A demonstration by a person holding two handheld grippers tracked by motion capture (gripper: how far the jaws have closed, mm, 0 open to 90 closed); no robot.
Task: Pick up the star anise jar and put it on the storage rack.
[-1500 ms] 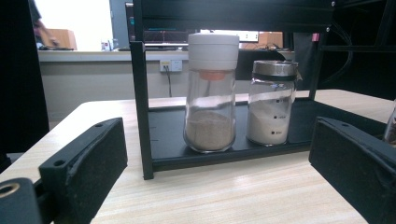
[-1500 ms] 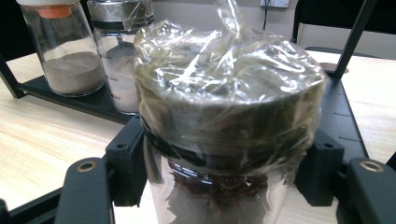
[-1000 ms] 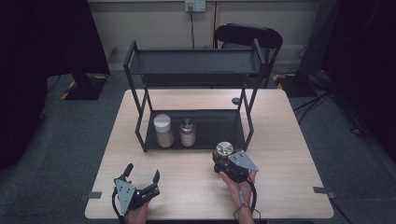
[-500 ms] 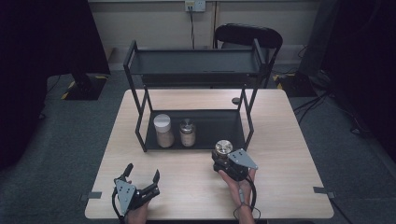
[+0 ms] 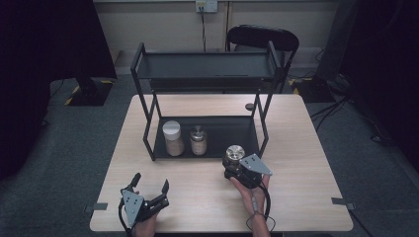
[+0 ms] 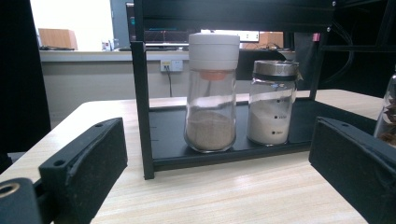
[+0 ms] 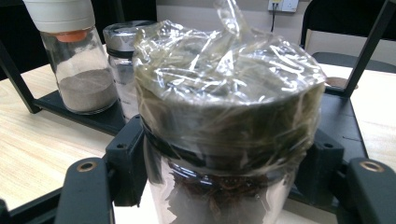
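Observation:
A glass jar (image 7: pixel 224 140) with a plastic-wrapped lid and dark contents sits between the jaws of my right gripper (image 5: pixel 236 165), which is shut on it just in front of the black shelf rack (image 5: pixel 148 143). From above, the jar's lid (image 5: pixel 234 152) shows near the rack's front right leg. On the rack's lower shelf stand a white-capped jar of brown powder (image 5: pixel 173 138) (image 6: pixel 211 93) and a metal-capped jar of white powder (image 5: pixel 198 140) (image 6: pixel 272 102). My left gripper (image 5: pixel 149 183) rests open near the table's front left, aimed at those two jars.
The rack's upper shelf (image 5: pixel 207 66) is bare. A small dark round object (image 5: pixel 249 106) lies on the table (image 5: pixel 306 163) behind the rack. A black chair (image 5: pixel 262 38) stands beyond the far edge. Open tabletop lies to the right of the rack.

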